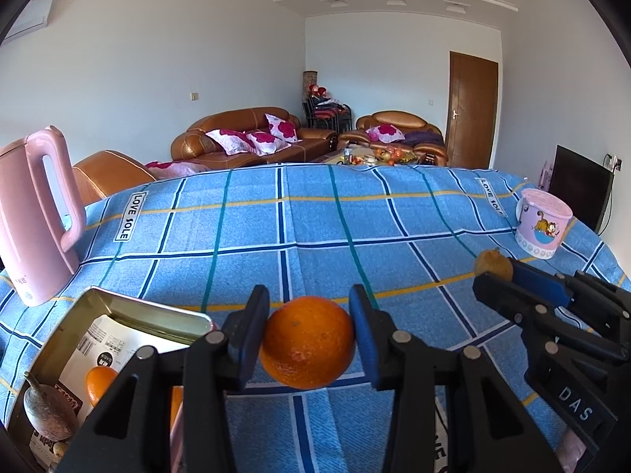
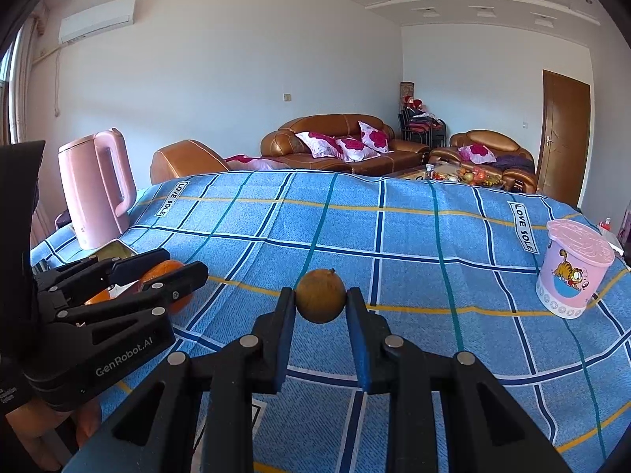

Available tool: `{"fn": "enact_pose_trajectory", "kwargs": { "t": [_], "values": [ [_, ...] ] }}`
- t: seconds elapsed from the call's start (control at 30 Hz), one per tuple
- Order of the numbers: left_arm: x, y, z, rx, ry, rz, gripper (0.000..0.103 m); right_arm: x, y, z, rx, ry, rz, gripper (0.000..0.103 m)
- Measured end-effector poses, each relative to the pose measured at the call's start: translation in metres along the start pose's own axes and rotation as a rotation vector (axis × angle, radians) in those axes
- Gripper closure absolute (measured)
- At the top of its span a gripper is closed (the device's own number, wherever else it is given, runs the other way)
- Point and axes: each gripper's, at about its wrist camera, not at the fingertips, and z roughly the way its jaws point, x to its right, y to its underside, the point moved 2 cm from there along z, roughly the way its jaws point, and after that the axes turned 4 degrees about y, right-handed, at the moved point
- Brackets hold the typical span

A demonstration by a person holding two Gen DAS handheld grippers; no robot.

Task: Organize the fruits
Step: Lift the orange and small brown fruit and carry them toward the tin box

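My left gripper [image 1: 308, 317] is shut on a bright orange [image 1: 307, 342], held just above the blue checked tablecloth. Down to its left lies an open metal tin [image 1: 118, 309] with a second orange [image 1: 100, 384], a brownish pear-shaped fruit [image 1: 47, 410] and printed packets inside. My right gripper [image 2: 320, 301] is shut on a small brown round fruit [image 2: 320, 295], also above the cloth. The left wrist view shows that gripper [image 1: 493, 272] at the right with the brown fruit [image 1: 493, 264]. In the right wrist view the left gripper [image 2: 185, 272] and its orange [image 2: 167, 272] sit at the left.
A pink kettle [image 1: 33, 216] stands at the table's left edge behind the tin. A pink lidded cartoon tub [image 1: 542, 222] stands at the far right. The blue checked cloth [image 1: 295, 228] stretches between them. Brown sofas and a door lie beyond the table.
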Motion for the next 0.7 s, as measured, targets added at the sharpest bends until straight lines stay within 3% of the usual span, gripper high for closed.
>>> {"fn": "enact_pose_trajectory", "kwargs": {
  "t": [0.7],
  "values": [
    [0.002, 0.001, -0.018, 0.081, -0.024, 0.008, 0.059, 0.0, 0.0, -0.017, 0.091, 0.015, 0.002, 0.075]
  ]
}}
